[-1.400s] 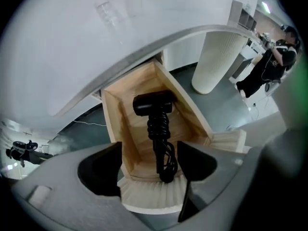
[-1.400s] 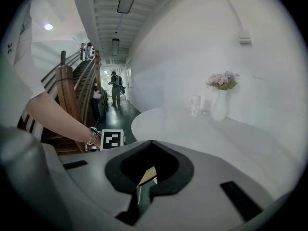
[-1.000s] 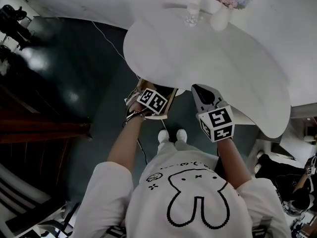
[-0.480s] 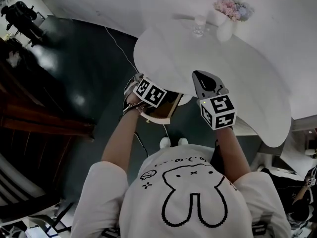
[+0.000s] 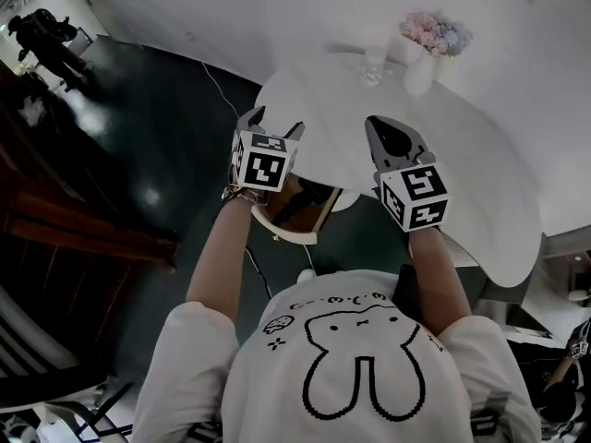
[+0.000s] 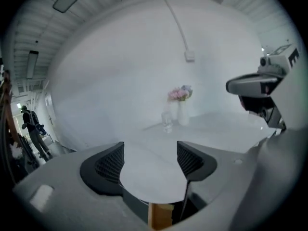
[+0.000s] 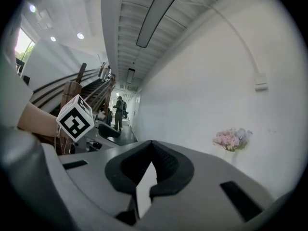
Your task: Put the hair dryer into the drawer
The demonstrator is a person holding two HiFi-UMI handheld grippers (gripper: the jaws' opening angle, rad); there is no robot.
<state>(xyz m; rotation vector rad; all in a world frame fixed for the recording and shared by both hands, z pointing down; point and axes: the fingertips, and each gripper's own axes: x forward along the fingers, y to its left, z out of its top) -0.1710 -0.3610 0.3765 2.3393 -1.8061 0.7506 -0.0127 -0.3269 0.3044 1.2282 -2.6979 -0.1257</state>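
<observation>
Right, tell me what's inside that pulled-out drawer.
The drawer shows only a bare brownish bottom; no hair dryer in the visible part. Its back runs under the table top and the left gripper covers a corner, so those parts are hidden.

the left forearm (image 5: 214,257) and right forearm (image 5: 436,270), both bare, reach forward side by side, each hand holding its gripper out in front. the left gripper (image 5: 273,125) has its jaws spread wide with nothing between them. the right gripper (image 5: 379,129) has its jaws closed tip to tip, empty, apart from the left one.
</observation>
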